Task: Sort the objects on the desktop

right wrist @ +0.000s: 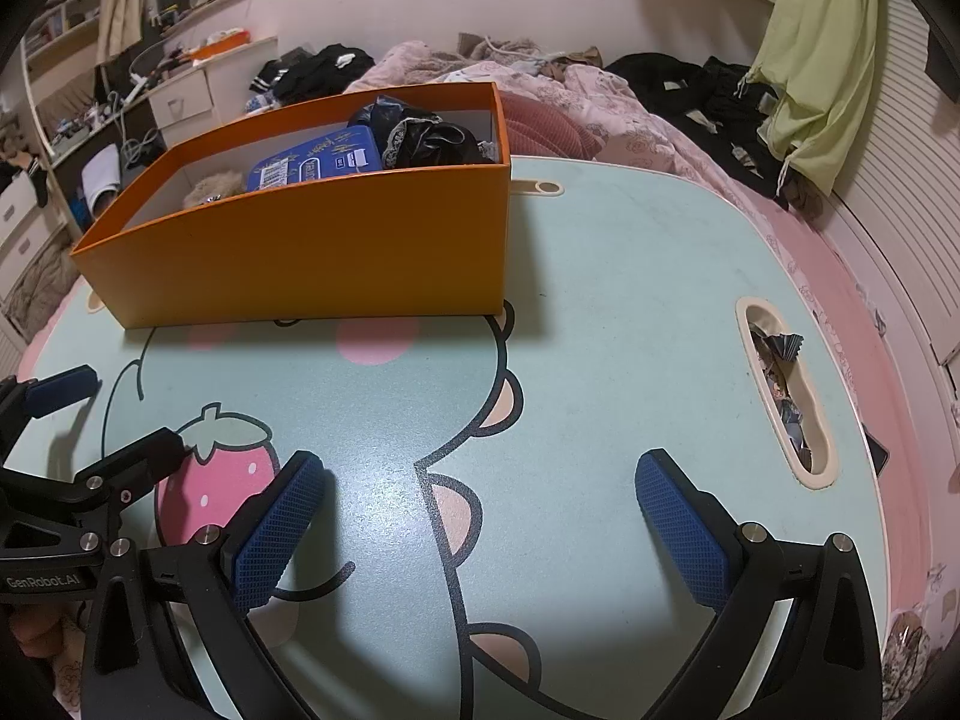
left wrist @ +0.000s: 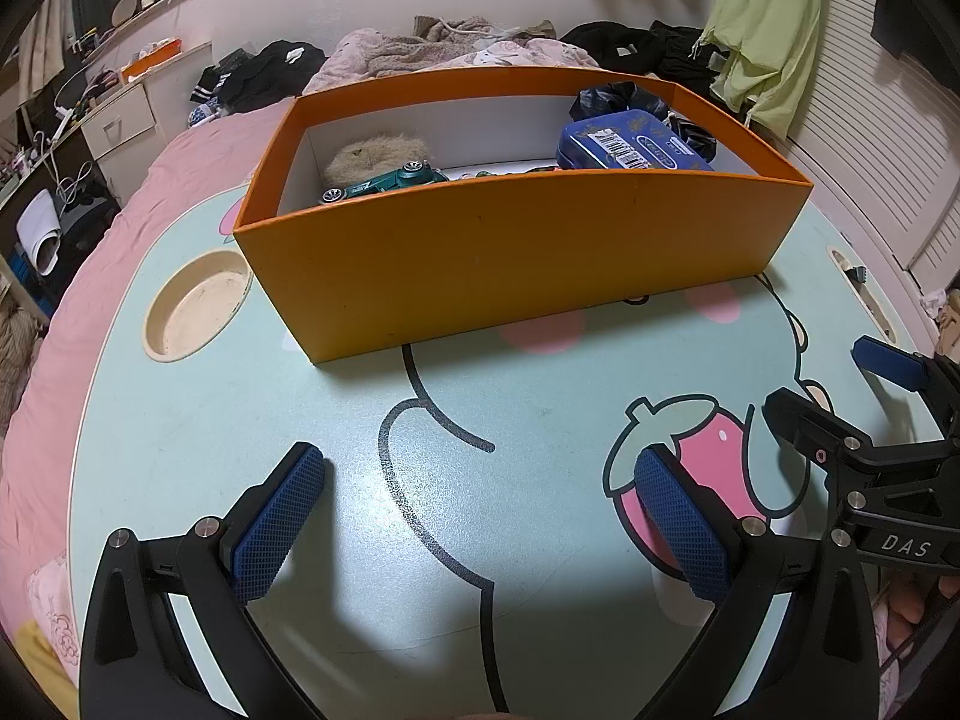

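Observation:
An orange box [left wrist: 510, 252] stands at the far side of the mint cartoon-print table [left wrist: 300, 396]; it also shows in the right wrist view [right wrist: 312, 258]. Inside it lie a green toy car [left wrist: 384, 180], a beige fluffy thing [left wrist: 375, 153], a blue tin [left wrist: 630, 147] and a black bag [left wrist: 624, 97]. My left gripper [left wrist: 480, 516] is open and empty, low over the table in front of the box. My right gripper [right wrist: 480, 516] is open and empty, to the right of the left one. The right gripper shows at the right edge of the left wrist view [left wrist: 840, 396].
A round cup recess [left wrist: 201, 306] sits in the table left of the box. A slot [right wrist: 786, 396] with small items is near the table's right edge. A pink bed with clothes [right wrist: 600, 96] lies behind. Shelves and drawers [left wrist: 114, 114] stand at the far left.

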The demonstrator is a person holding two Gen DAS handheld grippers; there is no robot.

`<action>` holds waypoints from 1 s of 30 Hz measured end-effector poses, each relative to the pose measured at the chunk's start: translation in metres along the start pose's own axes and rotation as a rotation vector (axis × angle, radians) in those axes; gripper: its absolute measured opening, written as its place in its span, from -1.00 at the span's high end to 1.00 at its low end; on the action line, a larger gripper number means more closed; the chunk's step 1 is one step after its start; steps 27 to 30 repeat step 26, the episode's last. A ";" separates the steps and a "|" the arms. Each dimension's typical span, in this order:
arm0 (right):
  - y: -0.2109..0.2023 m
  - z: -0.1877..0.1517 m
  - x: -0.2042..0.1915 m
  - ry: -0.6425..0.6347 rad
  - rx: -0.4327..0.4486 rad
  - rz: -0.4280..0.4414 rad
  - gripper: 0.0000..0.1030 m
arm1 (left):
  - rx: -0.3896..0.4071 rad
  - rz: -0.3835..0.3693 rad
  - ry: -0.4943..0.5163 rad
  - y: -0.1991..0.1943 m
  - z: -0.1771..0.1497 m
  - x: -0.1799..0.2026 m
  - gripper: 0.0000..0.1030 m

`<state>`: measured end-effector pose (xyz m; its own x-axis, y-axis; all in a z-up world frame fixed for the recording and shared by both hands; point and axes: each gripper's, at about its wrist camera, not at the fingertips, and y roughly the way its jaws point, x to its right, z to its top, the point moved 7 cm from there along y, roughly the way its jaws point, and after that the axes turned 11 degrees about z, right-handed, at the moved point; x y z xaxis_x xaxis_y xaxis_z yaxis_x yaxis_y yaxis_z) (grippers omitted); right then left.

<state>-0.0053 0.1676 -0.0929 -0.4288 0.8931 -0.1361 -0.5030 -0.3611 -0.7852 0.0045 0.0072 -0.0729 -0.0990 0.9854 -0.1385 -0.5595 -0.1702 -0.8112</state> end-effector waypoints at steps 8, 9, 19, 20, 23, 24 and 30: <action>0.000 0.000 0.000 0.000 0.000 0.000 -1.00 | -0.001 0.000 -0.001 0.000 -0.001 0.000 -1.00; 0.000 0.000 0.000 0.000 0.000 0.000 -1.00 | -0.001 0.000 -0.001 0.000 0.000 0.000 -1.00; 0.000 0.000 0.000 0.000 0.000 0.000 -1.00 | -0.001 0.001 -0.002 0.000 0.001 -0.001 -1.00; 0.000 0.000 0.000 0.000 0.000 0.000 -1.00 | -0.001 0.001 -0.002 0.000 0.000 -0.001 -1.00; 0.000 0.000 0.000 0.000 0.000 0.000 -1.00 | -0.001 0.001 -0.002 0.000 0.001 -0.001 -1.00; 0.000 0.000 0.000 0.000 0.000 0.000 -1.00 | -0.001 0.001 -0.002 0.000 0.000 -0.001 -1.00; 0.000 0.000 0.000 0.000 0.000 0.000 -1.00 | -0.002 0.001 -0.002 0.000 0.001 -0.001 -1.00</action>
